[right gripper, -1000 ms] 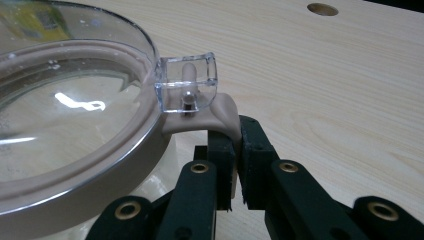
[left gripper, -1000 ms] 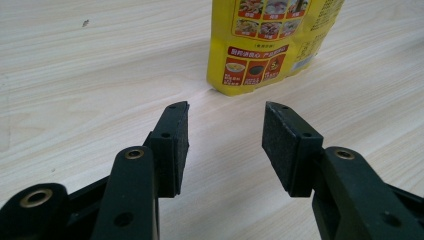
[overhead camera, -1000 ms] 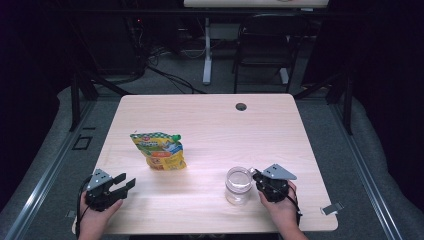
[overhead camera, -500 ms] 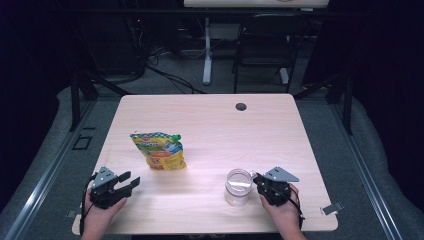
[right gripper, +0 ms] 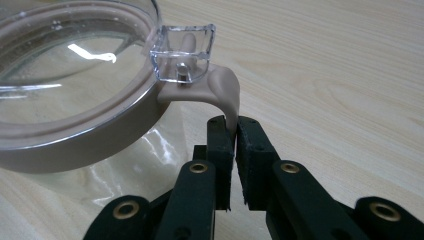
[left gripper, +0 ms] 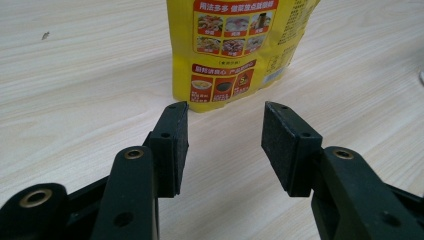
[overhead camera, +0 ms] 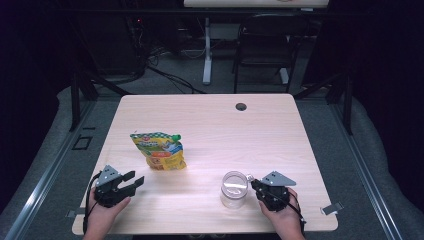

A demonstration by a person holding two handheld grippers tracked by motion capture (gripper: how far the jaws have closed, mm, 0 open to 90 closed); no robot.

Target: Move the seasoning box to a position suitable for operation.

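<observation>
One clear jar stands upright near the worktop's near edge; nothing visible inside. The right claw, jaws just closing, pinches the lid's tan latch. One yellow pouch stands toward the left edge, ahead of the released left claw.

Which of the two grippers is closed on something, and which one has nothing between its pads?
The right gripper pinches the beige latch tab of the clear jar. The left gripper is open, empty, facing the yellow pouch.
</observation>
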